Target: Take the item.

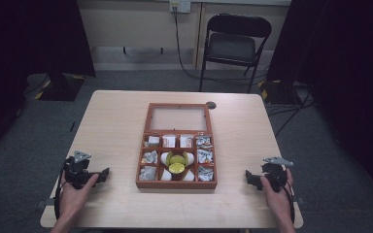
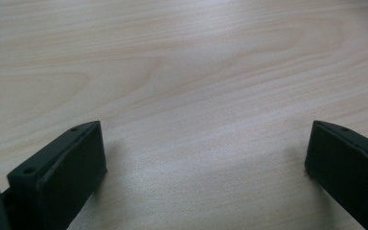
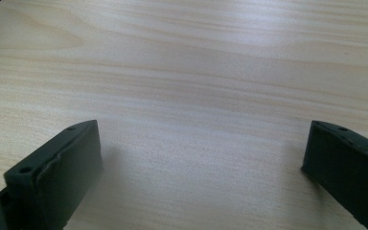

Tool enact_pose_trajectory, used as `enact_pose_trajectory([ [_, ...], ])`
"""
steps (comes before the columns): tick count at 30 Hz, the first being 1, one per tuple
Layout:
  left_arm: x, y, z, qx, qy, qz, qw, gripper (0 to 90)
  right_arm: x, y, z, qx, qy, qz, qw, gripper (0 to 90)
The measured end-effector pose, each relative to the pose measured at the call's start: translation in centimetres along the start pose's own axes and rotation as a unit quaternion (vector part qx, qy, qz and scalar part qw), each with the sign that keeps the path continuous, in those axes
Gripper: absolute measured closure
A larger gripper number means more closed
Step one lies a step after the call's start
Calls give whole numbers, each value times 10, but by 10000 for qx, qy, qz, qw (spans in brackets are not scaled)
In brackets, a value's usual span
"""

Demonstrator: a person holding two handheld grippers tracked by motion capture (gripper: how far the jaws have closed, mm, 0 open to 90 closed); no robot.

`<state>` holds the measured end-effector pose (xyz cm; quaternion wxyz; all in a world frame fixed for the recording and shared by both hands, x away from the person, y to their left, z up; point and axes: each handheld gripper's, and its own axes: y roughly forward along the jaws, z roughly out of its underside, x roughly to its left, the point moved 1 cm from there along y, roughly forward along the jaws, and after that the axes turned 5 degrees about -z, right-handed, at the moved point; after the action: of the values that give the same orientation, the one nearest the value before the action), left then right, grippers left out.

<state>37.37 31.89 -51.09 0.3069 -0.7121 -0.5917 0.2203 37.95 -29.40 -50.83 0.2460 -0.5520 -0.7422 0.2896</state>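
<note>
- We hold the left gripper (image 1: 88, 175) near the table's (image 1: 116, 121) front left corner and the right gripper (image 1: 263, 178) near its front right corner, each resting in a hand, jaws spread wide and holding nothing
- Both gripper views look along parted black jaws at bare pale wood, nothing between them
- The wooden compartment box (image 1: 177, 145) sits at the middle of the table, well apart from both grippers, its glass-paned lid (image 1: 178, 118) lying open toward the far edge
- By our reading the work has not begun: the lid is up, the contents look untouched
- Inside lie wrapped packets (image 1: 177, 141) in the back row, crumpled silvery pieces (image 1: 204, 156) down the sides, and two gold discs (image 1: 177, 163) at centre
- Nothing blocks either reach; a folding chair (image 1: 235, 44) stands beyond the far edge
</note>
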Motion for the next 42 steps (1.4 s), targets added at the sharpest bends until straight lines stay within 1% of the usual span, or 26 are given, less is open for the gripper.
enact_pose_trajectory([
  [7,-1,0,0,-14,12,3,10000,6,0,0,0,-2,0,3,10000,0],
  [9,-1,-2,0,-13,21,44,10000,48,0,0,0,-1,0,2,10000,0],
  [10,-1,-3,0,-26,19,47,10000,48,0,0,0,0,0,2,10000,0],
  [13,-3,-5,-2,-37,21,77,10000,155,0,0,0,0,1,2,10000,0],
  [14,-2,-5,-2,-23,11,104,9999,157,0,0,0,-1,1,2,10000,0],
  [17,-3,-6,-4,83,33,57,9999,159,0,0,0,0,0,2,10000,0],
  [19,-3,-6,-4,77,23,101,9999,160,0,0,0,-1,1,2,10000,0],
  [22,-4,-7,-5,58,-50,255,9996,184,0,0,0,0,0,4,10000,0],
  [23,-4,-8,-6,19,-70,285,9996,184,0,0,0,0,0,4,10000,0],
  [24,-4,-9,-6,-31,-75,324,9994,202,0,0,0,-1,2,3,10000,0],
  [25,-4,-10,-7,-68,-98,304,9995,221,0,0,0,0,1,2,10000,0],
  [27,-4,-13,-7,-144,-92,327,9993,215,0,0,0,-1,1,4,10000,0],
  [32,-7,-15,-8,-226,-101,352,9991,210,0,0,0,-1,0,3,10000,0],
  [35,-8,-16,-9,-228,-134,433,9987,209,0,0,0,0,0,2,10000,0],
  [40,-11,-19,-11,-265,-114,559,9980,211,0,0,0,-2,1,2,10000,0],
  [41,-12,-20,-12,-291,-146,595,9977,211,0,0,0,0,1,4,10000,0],
  [42,-12,-20,-13,-296,-316,753,9962,214,0,0,0,-1,0,4,10000,0],
])
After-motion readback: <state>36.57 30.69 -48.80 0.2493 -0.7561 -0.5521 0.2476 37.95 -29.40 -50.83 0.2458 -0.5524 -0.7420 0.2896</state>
